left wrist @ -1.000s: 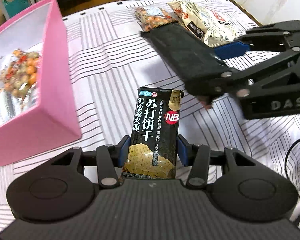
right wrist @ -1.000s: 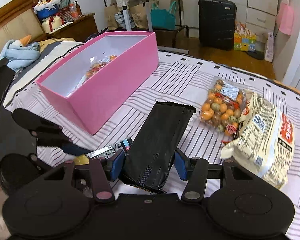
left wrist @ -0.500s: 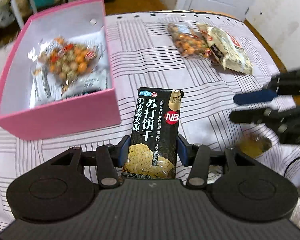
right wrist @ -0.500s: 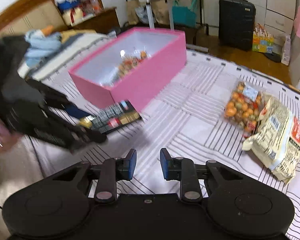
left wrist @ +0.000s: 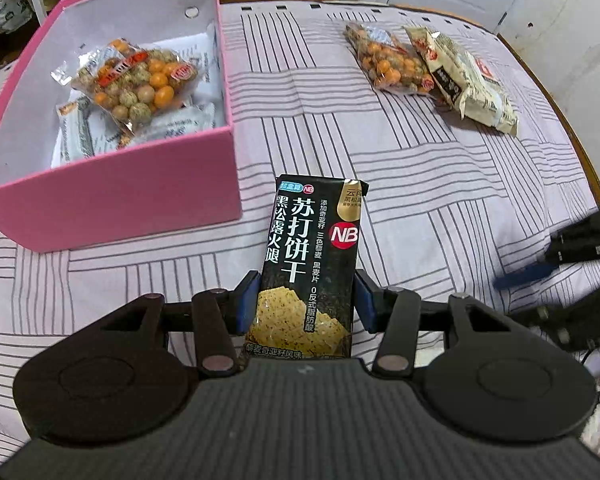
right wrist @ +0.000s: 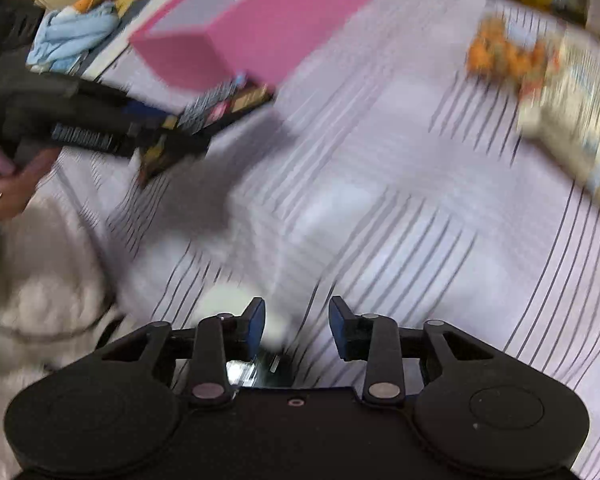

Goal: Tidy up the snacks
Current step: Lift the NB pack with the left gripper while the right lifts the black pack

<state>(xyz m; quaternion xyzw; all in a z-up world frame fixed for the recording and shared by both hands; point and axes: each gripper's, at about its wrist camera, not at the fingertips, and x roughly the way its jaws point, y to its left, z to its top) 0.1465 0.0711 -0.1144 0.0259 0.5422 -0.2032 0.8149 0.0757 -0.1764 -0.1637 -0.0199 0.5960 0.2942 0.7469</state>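
Black cracker packet (left wrist: 312, 264) sits pinched in our left claw (left wrist: 306, 306), just beside the pink box (left wrist: 112, 184) – a bag of coated nuts (left wrist: 140, 76) already lies inside. Our right claw (right wrist: 297, 326) has just been opening slightly, pads apart with nothing between them, over the striped bed (right wrist: 400, 220) – that view is blurred

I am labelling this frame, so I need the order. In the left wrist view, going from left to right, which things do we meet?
Pink box → black cracker packet held in the left gripper → bag of coated nuts → pale snack bag → right gripper, blurred at the edge.
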